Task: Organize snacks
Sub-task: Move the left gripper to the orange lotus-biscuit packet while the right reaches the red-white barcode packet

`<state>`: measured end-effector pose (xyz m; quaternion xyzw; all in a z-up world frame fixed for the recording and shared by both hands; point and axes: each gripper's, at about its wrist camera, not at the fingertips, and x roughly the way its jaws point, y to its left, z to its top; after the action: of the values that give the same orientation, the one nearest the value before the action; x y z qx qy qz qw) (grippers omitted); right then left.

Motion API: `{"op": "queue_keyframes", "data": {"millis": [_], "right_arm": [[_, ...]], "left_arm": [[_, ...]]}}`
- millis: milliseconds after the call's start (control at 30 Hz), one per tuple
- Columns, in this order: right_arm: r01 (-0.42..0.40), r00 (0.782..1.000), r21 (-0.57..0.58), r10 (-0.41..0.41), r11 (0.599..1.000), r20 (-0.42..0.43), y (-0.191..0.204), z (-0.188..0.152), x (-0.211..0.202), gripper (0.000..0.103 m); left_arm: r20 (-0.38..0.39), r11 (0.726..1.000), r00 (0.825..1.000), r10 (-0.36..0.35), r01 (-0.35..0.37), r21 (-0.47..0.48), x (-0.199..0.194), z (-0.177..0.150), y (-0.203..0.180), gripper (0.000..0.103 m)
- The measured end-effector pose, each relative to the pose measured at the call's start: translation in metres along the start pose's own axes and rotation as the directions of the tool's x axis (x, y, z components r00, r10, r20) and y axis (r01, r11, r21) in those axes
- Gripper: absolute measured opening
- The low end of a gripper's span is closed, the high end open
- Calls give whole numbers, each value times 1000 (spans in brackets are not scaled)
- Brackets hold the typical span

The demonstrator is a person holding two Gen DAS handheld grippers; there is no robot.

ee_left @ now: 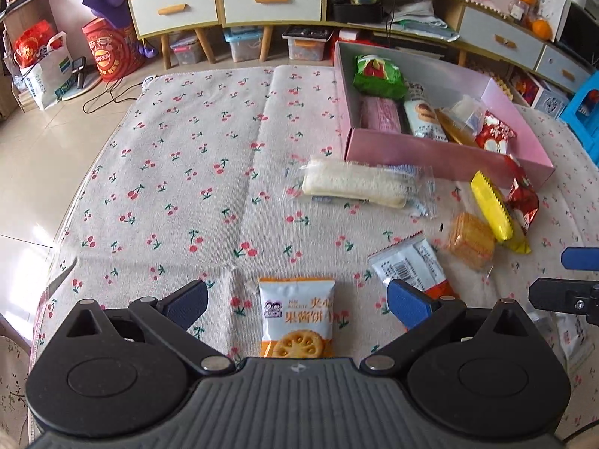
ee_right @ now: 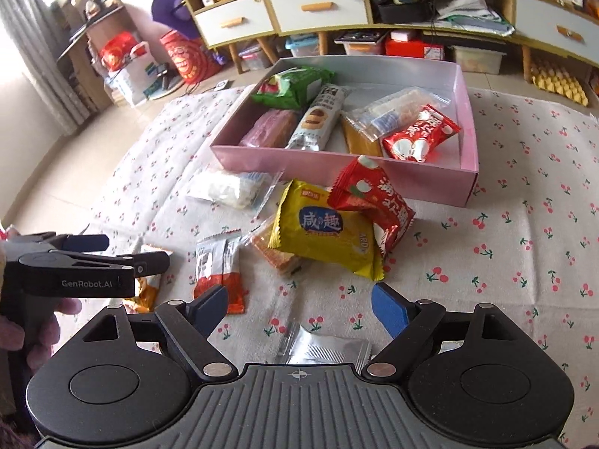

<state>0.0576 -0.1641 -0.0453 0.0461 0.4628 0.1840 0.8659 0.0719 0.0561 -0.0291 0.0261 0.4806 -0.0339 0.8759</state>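
A white-and-orange biscuit pack (ee_left: pixel 295 318) lies flat on the cherry-print cloth between the wide-apart fingers of my left gripper (ee_left: pixel 297 301), untouched by the pads. My right gripper (ee_right: pixel 301 307) stands open over a silver packet (ee_right: pixel 325 348) lying on the cloth. Beyond it are a yellow pack (ee_right: pixel 322 235), a red pack (ee_right: pixel 378 202), a wafer (ee_right: pixel 273 250), a white-and-orange pack (ee_right: pixel 219 262) and a clear-wrapped white roll (ee_left: pixel 355 183). The pink box (ee_right: pixel 337 168) behind them holds several snacks. The left gripper (ee_right: pixel 123 250), held by a hand, shows at the right wrist view's left edge.
The cloth's left edge (ee_left: pixel 75 224) drops to a tiled floor with bags (ee_left: pixel 45 71) and a red drum (ee_left: pixel 108 52). A drawer cabinet (ee_left: pixel 269 0) runs along the back. A blue stool (ee_left: pixel 584 112) stands at the far right of the box.
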Motion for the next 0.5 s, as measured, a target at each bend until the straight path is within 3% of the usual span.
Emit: {"op": "queue_keyframes", "data": {"millis": [267,500], "right_arm": [[-21,999,-199,16,980,-30,42,-20,15,86],[-38,998,-329,18,944,-66,71,-34,31,86]], "left_arm": [[-73,999,997,14,-10,47,8,-20,8,96],[-102,998,994,-44,47,29,10,-25,20,84]]}}
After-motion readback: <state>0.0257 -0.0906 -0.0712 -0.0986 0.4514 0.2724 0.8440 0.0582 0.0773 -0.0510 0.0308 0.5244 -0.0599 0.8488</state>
